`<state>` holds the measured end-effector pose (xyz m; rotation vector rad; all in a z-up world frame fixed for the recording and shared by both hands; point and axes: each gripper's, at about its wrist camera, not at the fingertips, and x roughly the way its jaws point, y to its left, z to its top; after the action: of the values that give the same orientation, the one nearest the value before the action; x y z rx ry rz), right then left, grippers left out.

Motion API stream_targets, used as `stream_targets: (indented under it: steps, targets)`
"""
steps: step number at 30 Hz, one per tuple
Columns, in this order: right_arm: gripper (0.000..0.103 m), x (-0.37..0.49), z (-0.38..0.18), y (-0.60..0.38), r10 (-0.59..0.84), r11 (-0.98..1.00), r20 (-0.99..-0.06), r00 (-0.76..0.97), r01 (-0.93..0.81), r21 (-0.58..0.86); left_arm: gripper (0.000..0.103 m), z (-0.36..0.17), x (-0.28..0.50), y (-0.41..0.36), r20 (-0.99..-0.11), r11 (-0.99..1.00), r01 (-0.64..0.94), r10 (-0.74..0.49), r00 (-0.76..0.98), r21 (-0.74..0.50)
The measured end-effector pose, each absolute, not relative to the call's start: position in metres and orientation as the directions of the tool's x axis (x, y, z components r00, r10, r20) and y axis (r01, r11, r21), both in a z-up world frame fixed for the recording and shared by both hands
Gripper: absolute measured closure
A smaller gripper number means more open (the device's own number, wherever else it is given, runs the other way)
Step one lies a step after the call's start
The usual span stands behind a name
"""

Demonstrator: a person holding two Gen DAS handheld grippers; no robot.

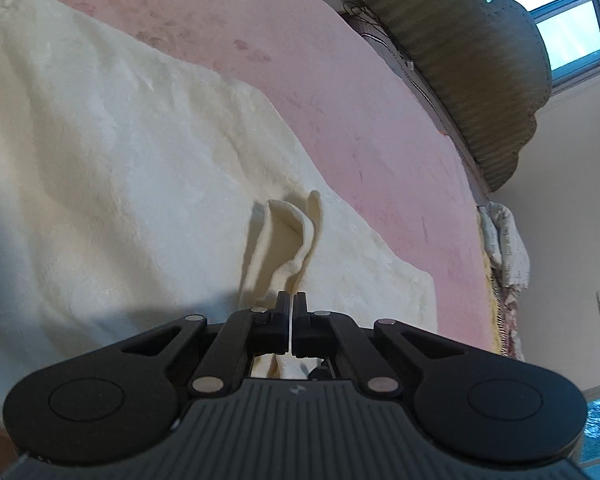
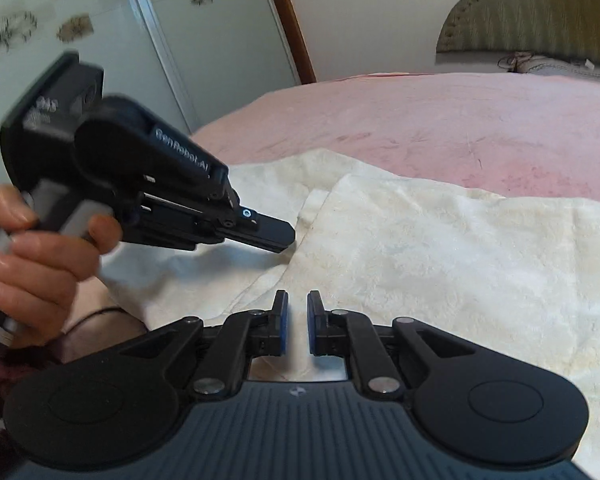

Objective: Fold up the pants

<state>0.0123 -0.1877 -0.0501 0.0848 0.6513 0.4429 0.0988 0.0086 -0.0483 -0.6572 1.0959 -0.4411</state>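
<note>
Cream pants [image 1: 112,184] pinched in left tool [image 1: 291,300]; right tool [image 2: 297,312] just above

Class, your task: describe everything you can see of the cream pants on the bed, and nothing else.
The cream pants look like thick, fluffy fleece, off-white and unpatterned. They lie spread across the pink bedspread, with one layer already folded over another, its edge running diagonally. The surface is softly rumpled. The left gripper is shut on a small pinched-up ridge of the fabric, lifting a fold near the edge. The right gripper is above the cloth, jaws apart, gripping nothing.
</note>
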Motion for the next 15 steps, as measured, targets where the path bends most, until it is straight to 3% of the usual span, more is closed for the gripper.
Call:
stream_targets:
  steps: [2,4,6,8,10,15]
  targets:
    - [0.094,0.006,-0.042,-0.189,0.402,0.912,-0.56,0.725,-0.374,0.17,0.092,-0.048,0.096,0.017,-0.656,0.717,0.008,-0.641,0.398,-0.697]
    - [0.093,-0.005,-0.033,-0.187,0.364,0.914,-0.559,0.745,-0.402,0.058,0.091,-0.044,0.095,0.021,-0.642,0.706,0.012,-0.651,0.405,-0.708]
    - [0.088,-0.011,-0.032,-0.178,0.322,0.896,-0.571,0.755,-0.438,-0.073,0.082,-0.045,0.094,0.024,-0.629,0.683,-0.008,-0.668,0.398,-0.731]
    - [0.084,-0.022,-0.031,-0.167,0.321,0.869,-0.554,0.768,-0.472,-0.15,0.063,-0.047,0.095,0.023,-0.613,0.659,-0.01,-0.694,0.378,-0.752]
    - [0.082,-0.031,-0.032,-0.159,0.323,0.846,-0.552,0.769,-0.495,-0.195,0.055,-0.05,0.094,0.024,-0.61,0.647,-0.027,-0.702,0.367,-0.762]
    - [0.082,-0.036,-0.045,-0.14,0.255,0.781,-0.597,0.761,-0.526,-0.337,0.055,-0.047,0.092,0.024,-0.606,0.645,-0.019,-0.706,0.368,-0.764]
